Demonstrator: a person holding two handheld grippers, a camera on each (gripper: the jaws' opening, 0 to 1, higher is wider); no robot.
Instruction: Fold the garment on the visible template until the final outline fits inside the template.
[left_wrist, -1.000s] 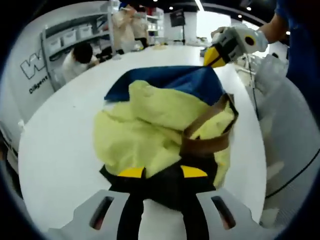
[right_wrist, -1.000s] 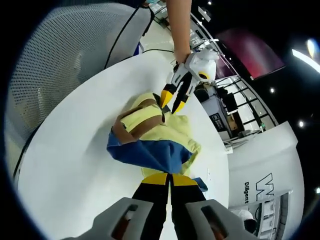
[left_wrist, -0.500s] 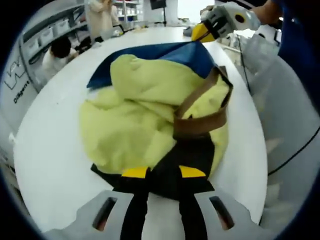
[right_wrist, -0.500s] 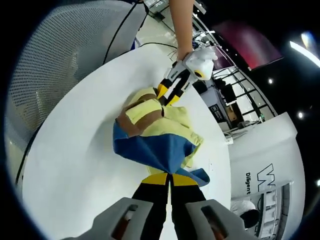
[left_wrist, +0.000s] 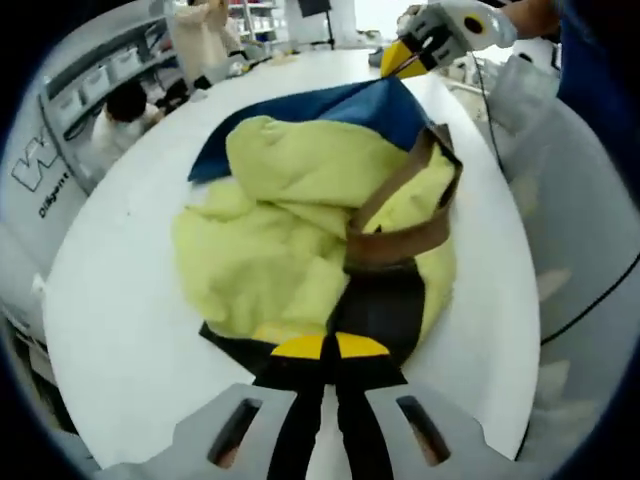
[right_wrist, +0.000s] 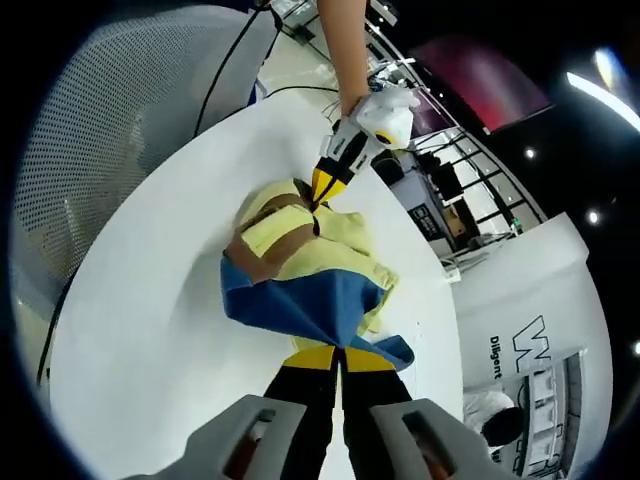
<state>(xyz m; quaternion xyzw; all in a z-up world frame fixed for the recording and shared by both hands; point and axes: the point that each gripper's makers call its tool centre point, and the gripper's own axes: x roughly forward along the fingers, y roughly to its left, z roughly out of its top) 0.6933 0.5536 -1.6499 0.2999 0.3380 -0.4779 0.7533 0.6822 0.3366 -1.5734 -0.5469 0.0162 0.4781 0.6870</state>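
Garment (left_wrist: 300, 240) hides any template; both grippers' jaws are closed on its edges; wall writing at 9 o'clock is cut off.

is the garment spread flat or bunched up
Bunched up: the garment sits in a rumpled mound on the table, both claws shut on opposite edges.

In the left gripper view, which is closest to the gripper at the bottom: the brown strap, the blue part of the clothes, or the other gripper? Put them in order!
From the left gripper, nearest first:
1. Brown strap, just ahead, slightly right.
2. Blue part, on the garment's far side.
3. Right gripper, farthest, at the blue corner, upper right.
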